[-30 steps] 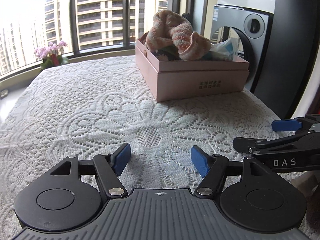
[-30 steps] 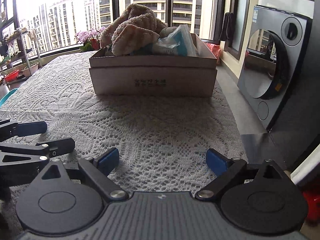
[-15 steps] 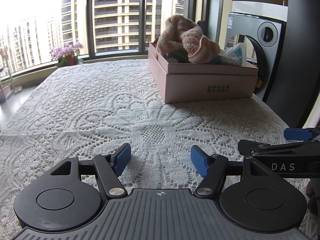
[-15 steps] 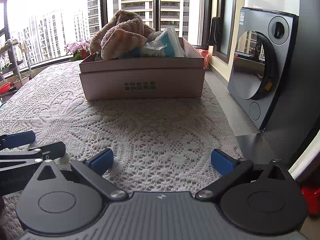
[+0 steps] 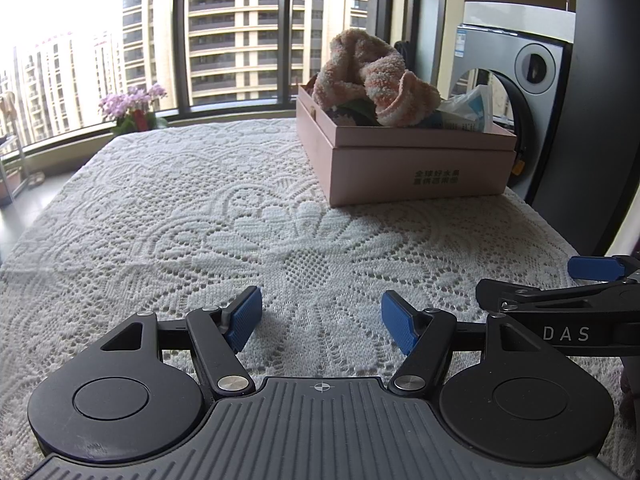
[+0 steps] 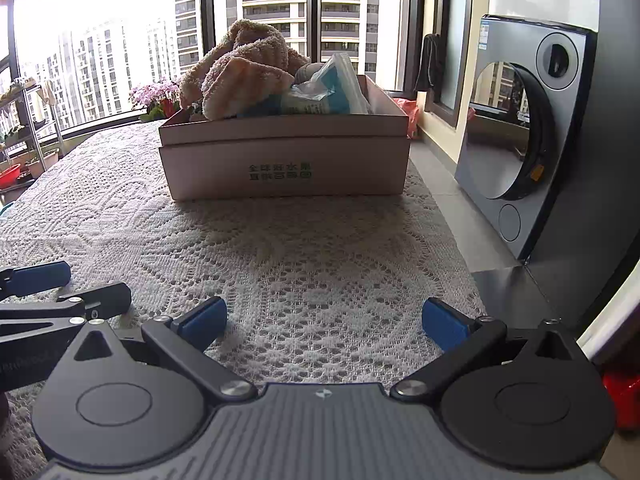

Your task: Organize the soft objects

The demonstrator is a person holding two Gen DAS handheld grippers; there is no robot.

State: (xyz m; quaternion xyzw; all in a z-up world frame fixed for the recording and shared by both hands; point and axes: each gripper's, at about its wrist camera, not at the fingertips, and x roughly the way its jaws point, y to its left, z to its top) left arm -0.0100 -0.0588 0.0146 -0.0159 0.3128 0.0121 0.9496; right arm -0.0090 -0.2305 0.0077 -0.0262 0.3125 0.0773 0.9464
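A pink cardboard box [image 5: 416, 164] [image 6: 286, 160] stands at the far side of the lace-covered table [image 5: 200, 220]. A fluffy peach-and-white towel [image 5: 368, 76] [image 6: 240, 76] is heaped in it beside a blue-and-white plastic packet [image 5: 472, 110] [image 6: 328, 92]. My left gripper [image 5: 322, 318] hovers open over the near cloth with nothing between its blue pads. My right gripper [image 6: 324, 322] is open too, also holding nothing, and its fingers [image 5: 596, 268] show at the right edge of the left wrist view.
A silver washing machine [image 6: 528, 120] stands on the floor right of the table. Pink flowers [image 5: 132, 108] sit on the window ledge behind. The table's right edge [image 6: 452, 240] drops to grey floor tiles. A rack with red pots [image 6: 16, 168] stands far left.
Both views have swung slightly, so the box sits further right in each and looks more level. The grippers stay open and in place.
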